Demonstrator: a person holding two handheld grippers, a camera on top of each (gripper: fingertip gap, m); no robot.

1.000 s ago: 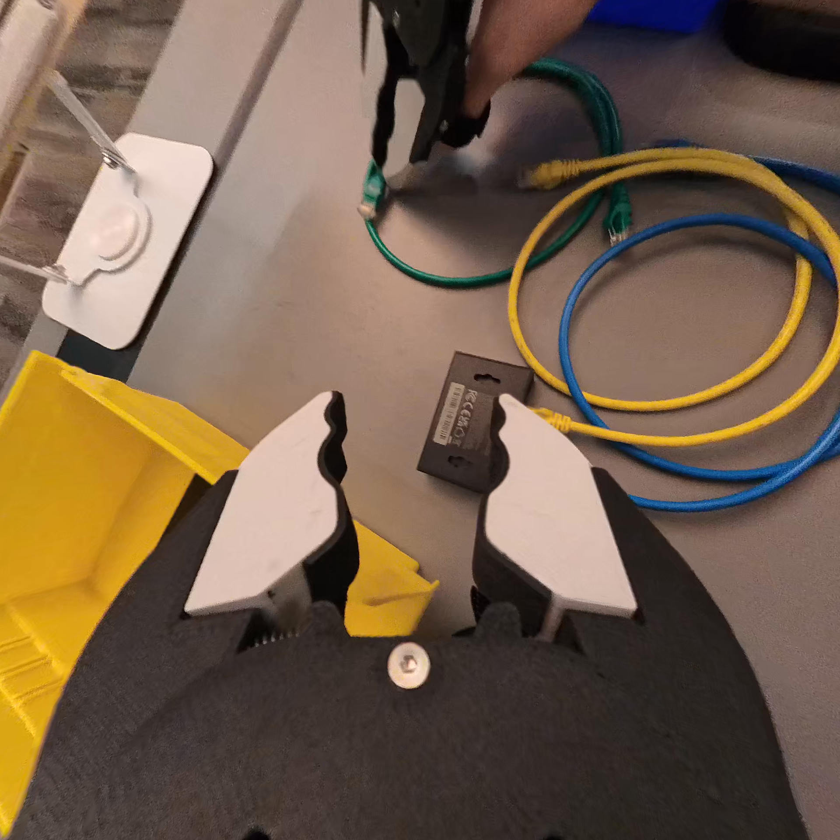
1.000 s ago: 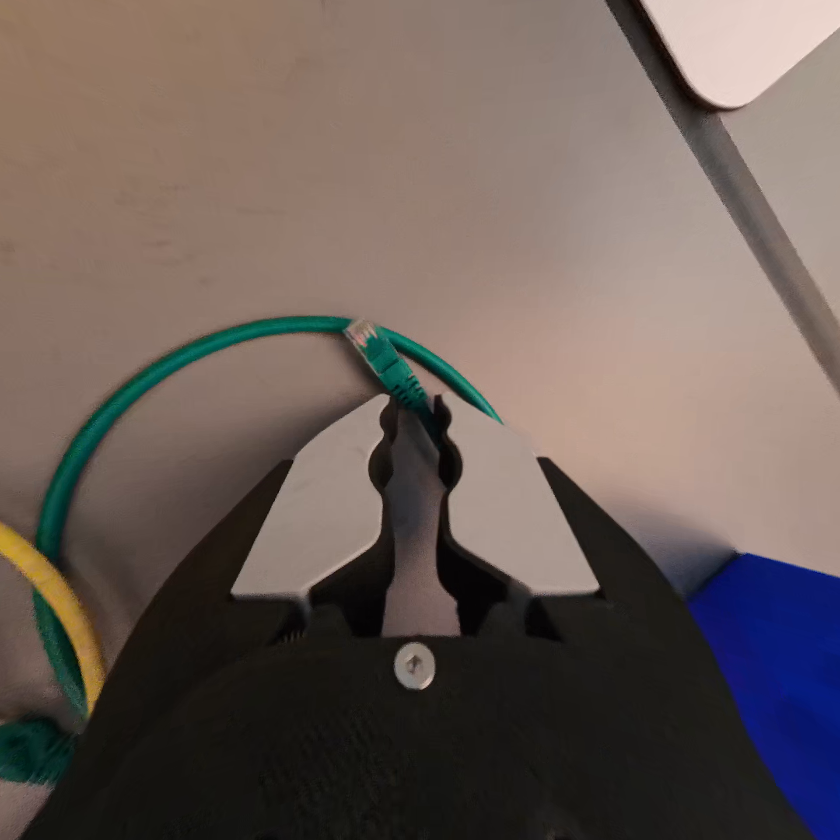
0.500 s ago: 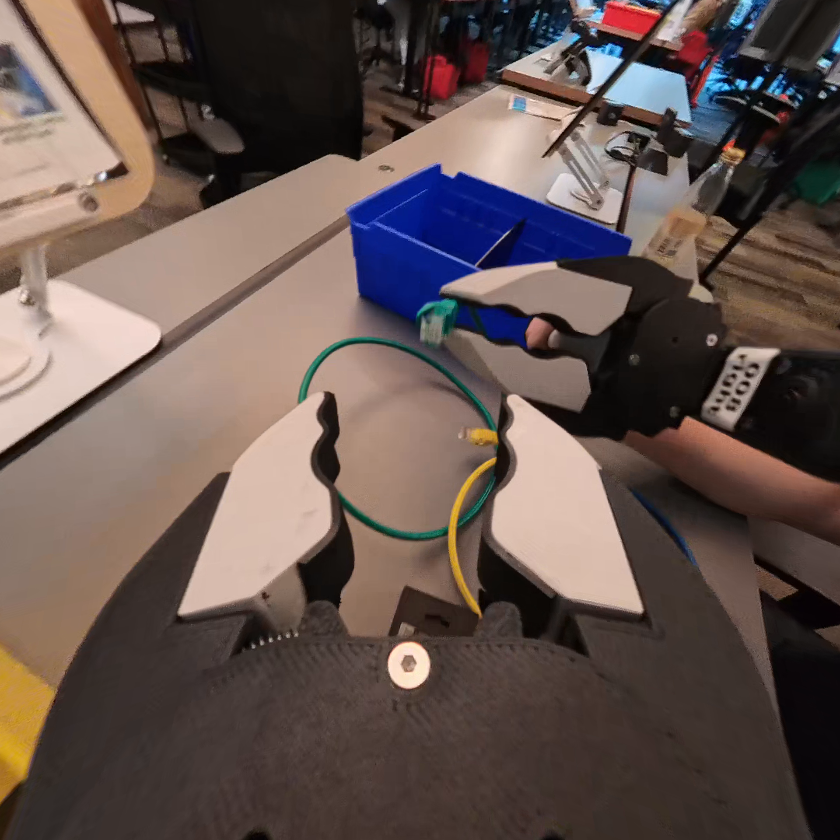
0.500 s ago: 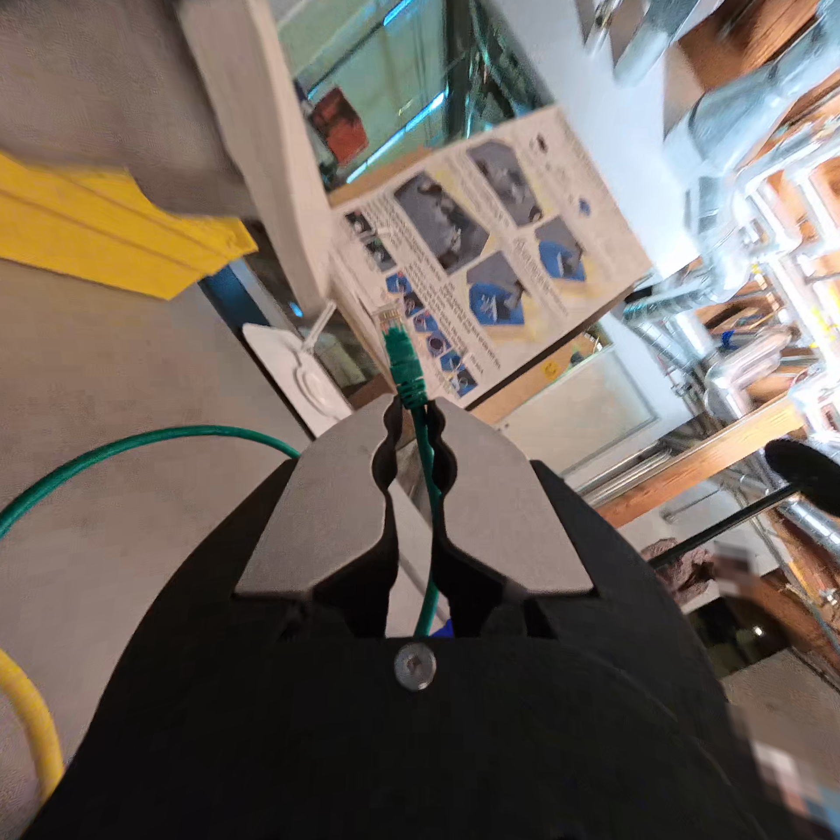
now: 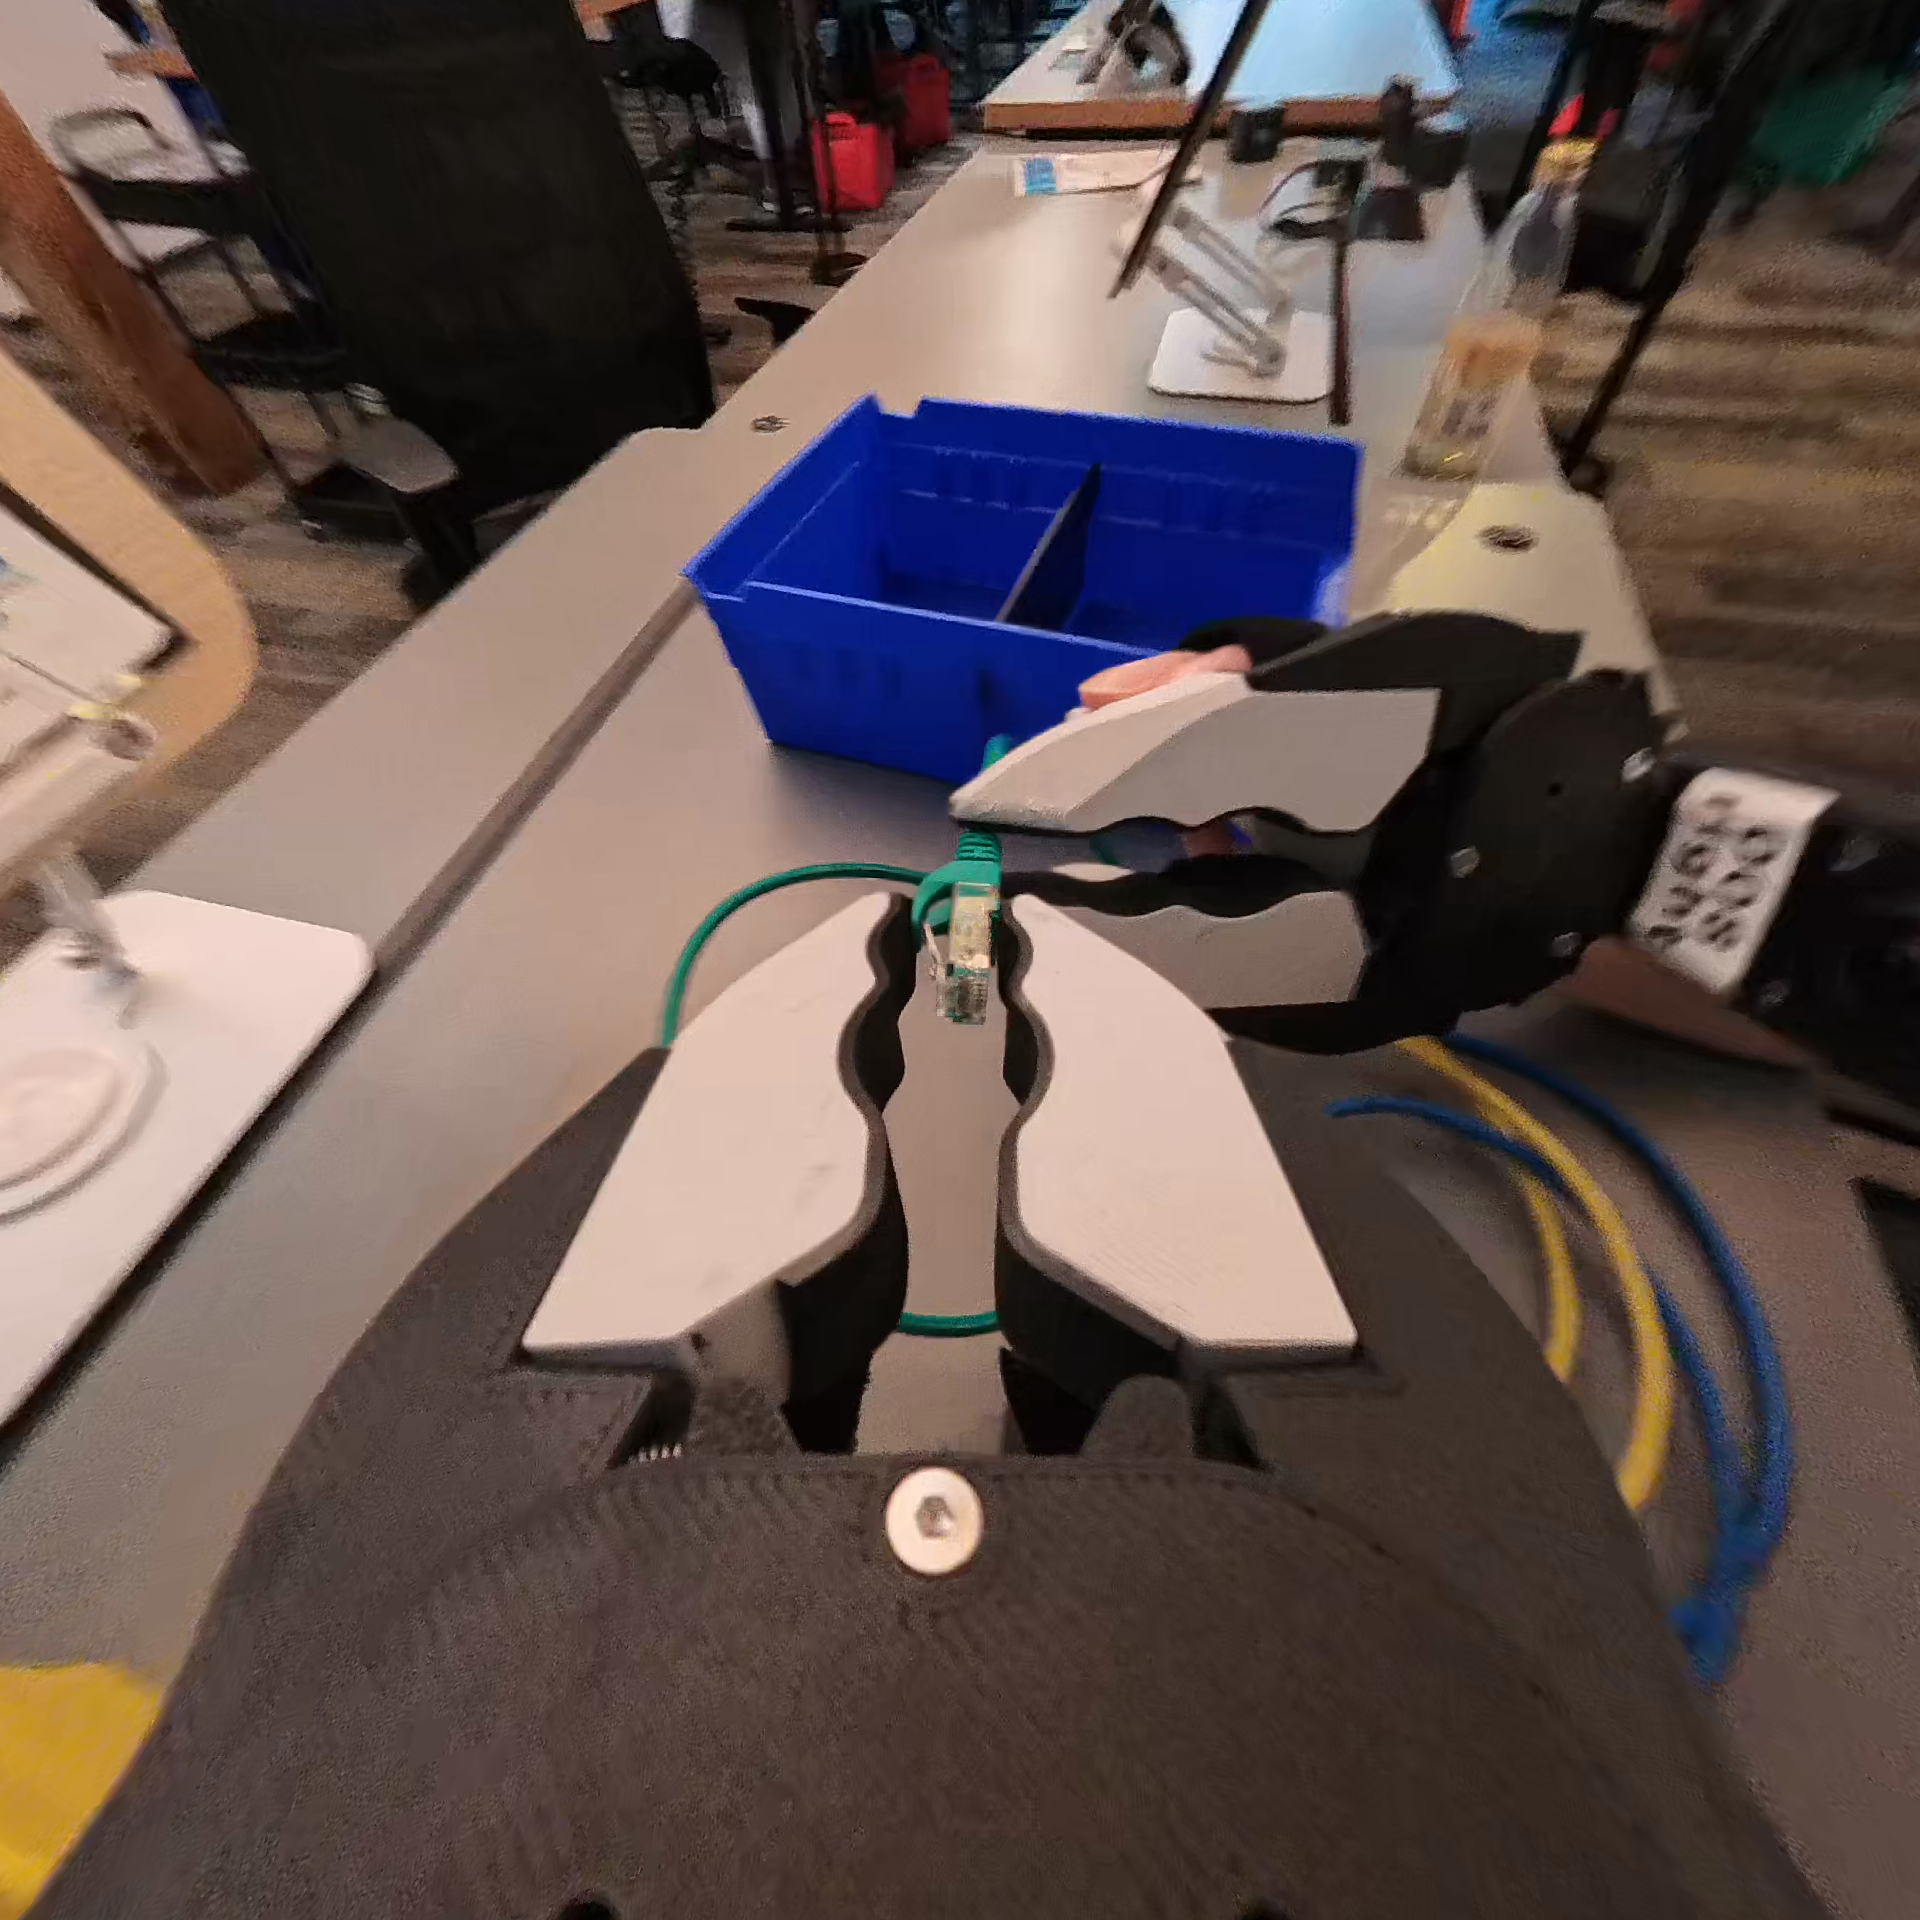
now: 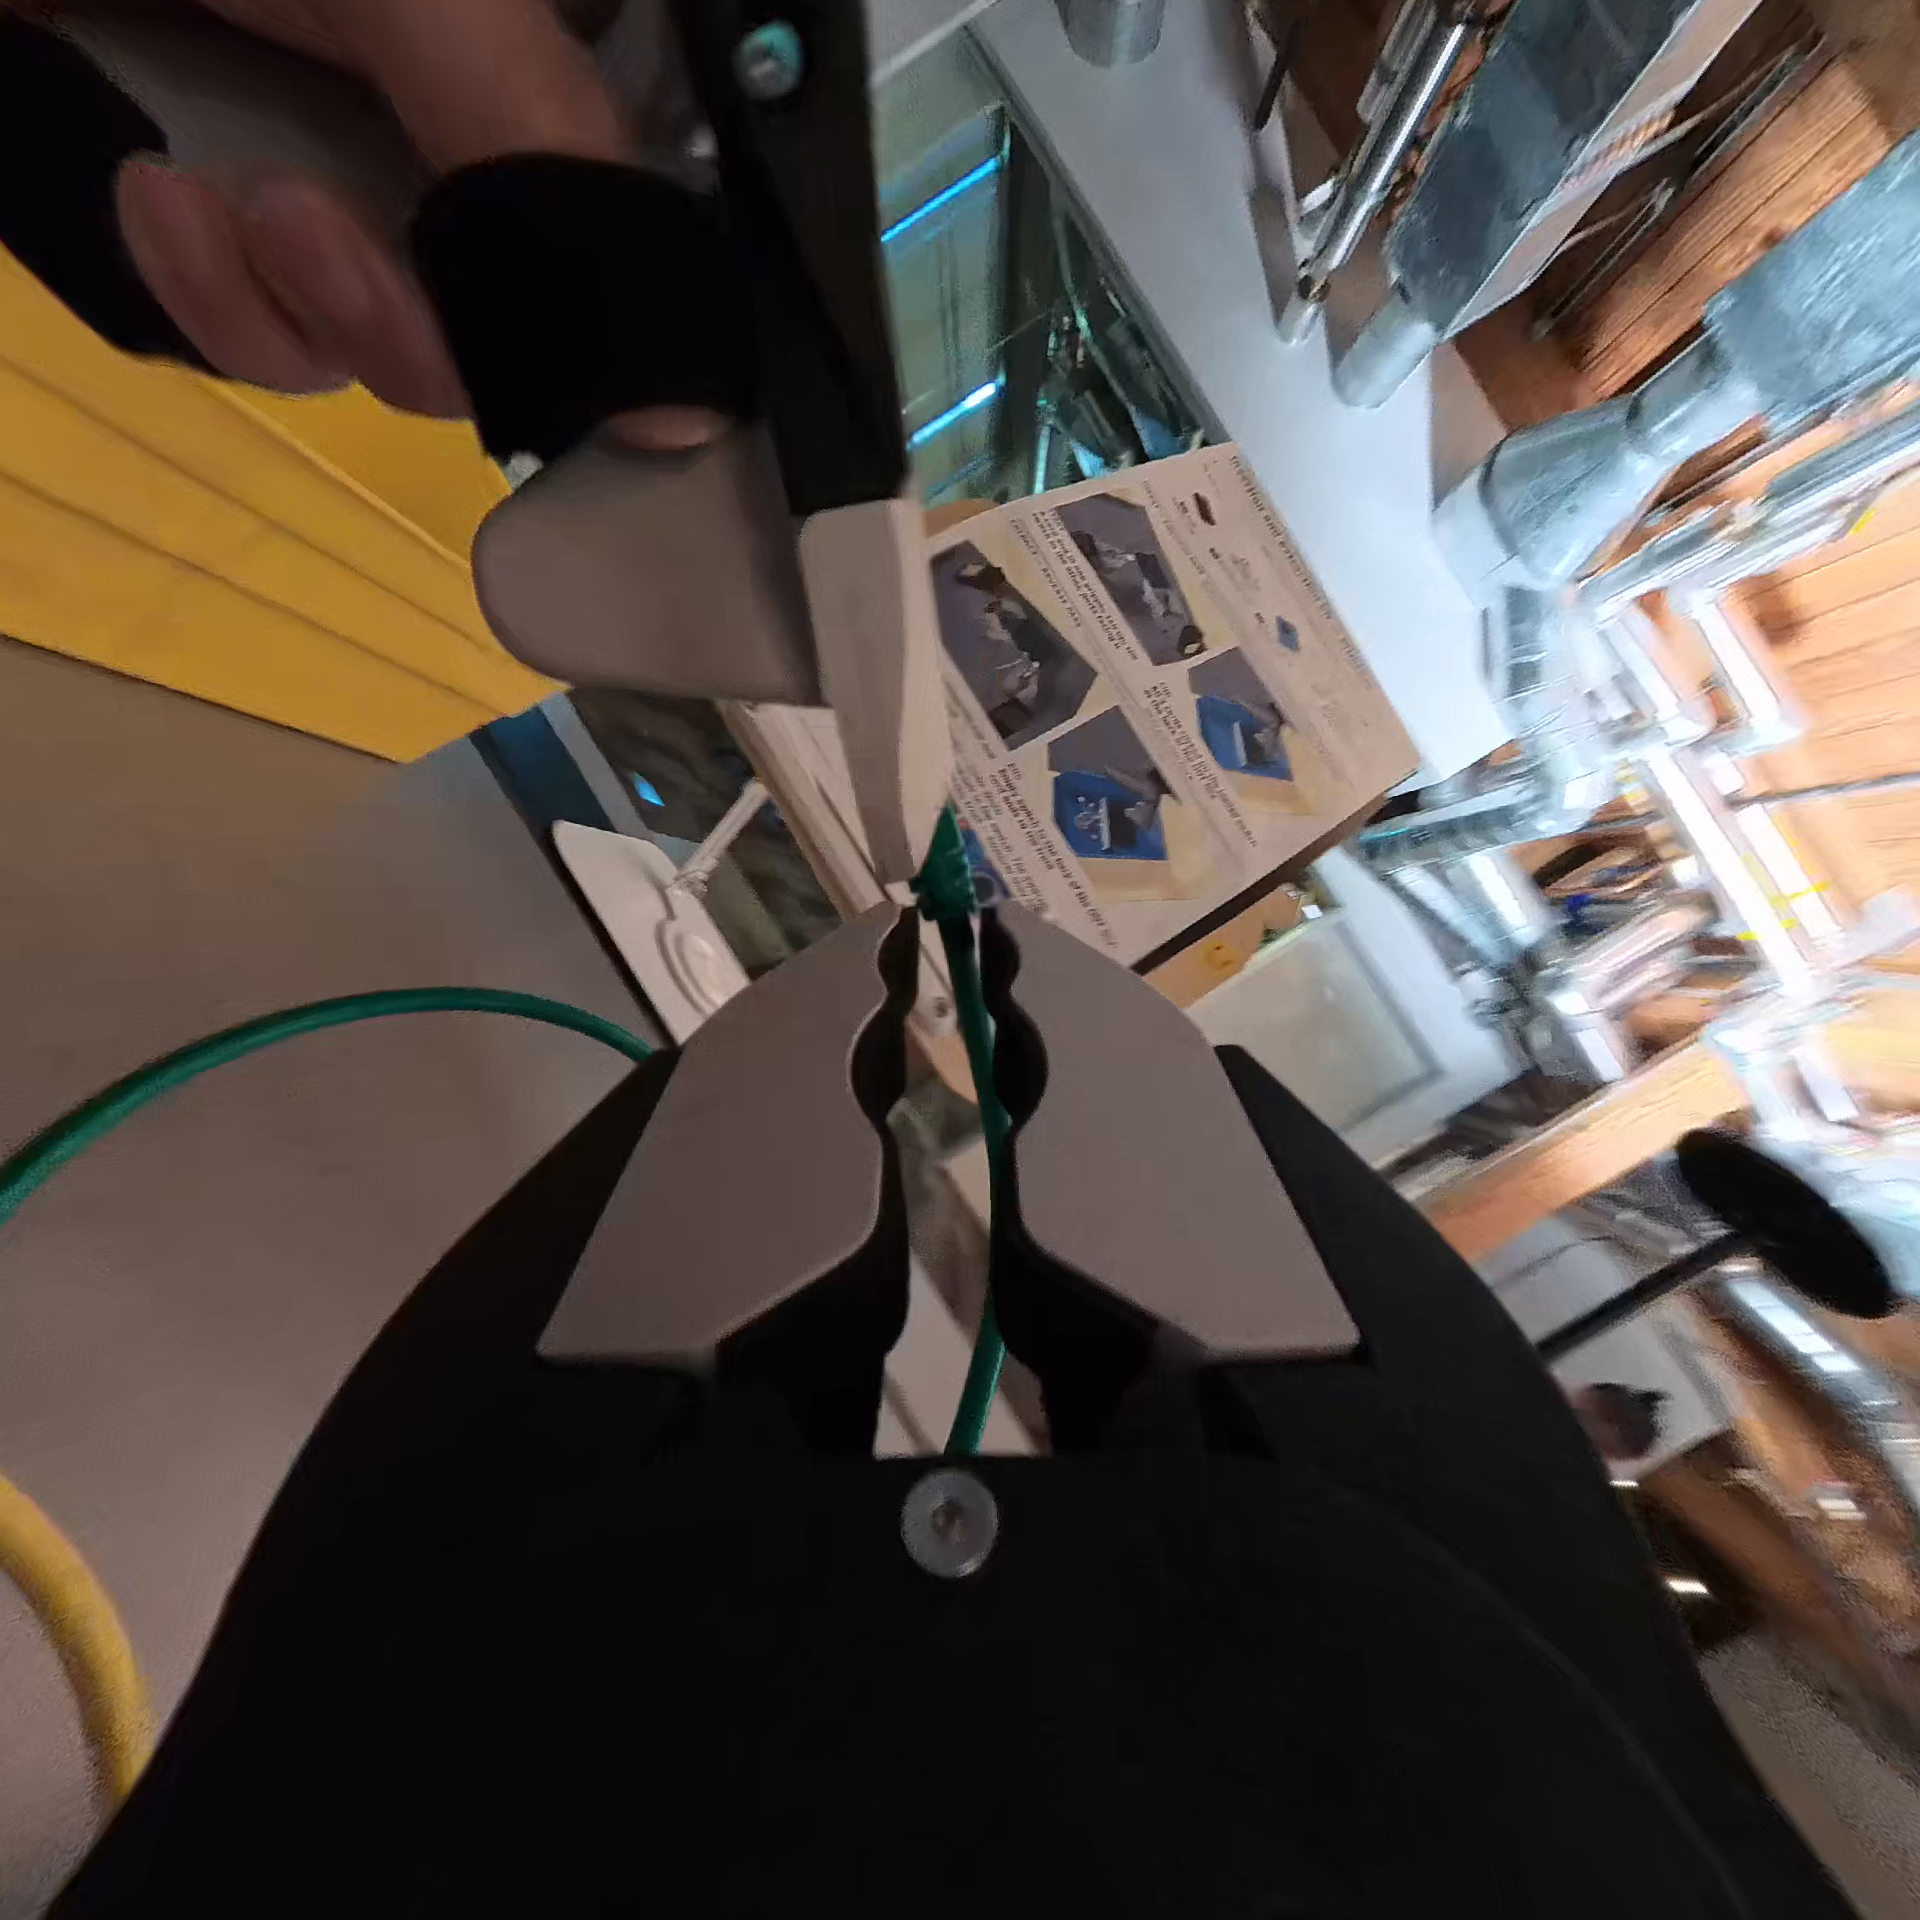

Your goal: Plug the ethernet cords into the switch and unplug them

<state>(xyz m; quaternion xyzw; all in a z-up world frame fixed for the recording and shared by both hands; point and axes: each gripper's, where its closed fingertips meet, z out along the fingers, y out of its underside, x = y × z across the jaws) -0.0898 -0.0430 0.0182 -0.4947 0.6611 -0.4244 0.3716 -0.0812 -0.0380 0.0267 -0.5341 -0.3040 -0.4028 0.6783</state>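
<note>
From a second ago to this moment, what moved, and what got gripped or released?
The right gripper, shut on the green cord, lifted its plug off the table and carried it to the left gripper. The left gripper swung up from the switch and narrowed its fingers around the green plug; contact is unclear. The yellow cord, blue cord and blue bin stayed put.

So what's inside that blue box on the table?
The blue bin shows only a dark divider splitting it into two compartments; nothing shows in either. The near wall and the right claw, holding the green ethernet cord, cover its near floor and right corner.
</note>
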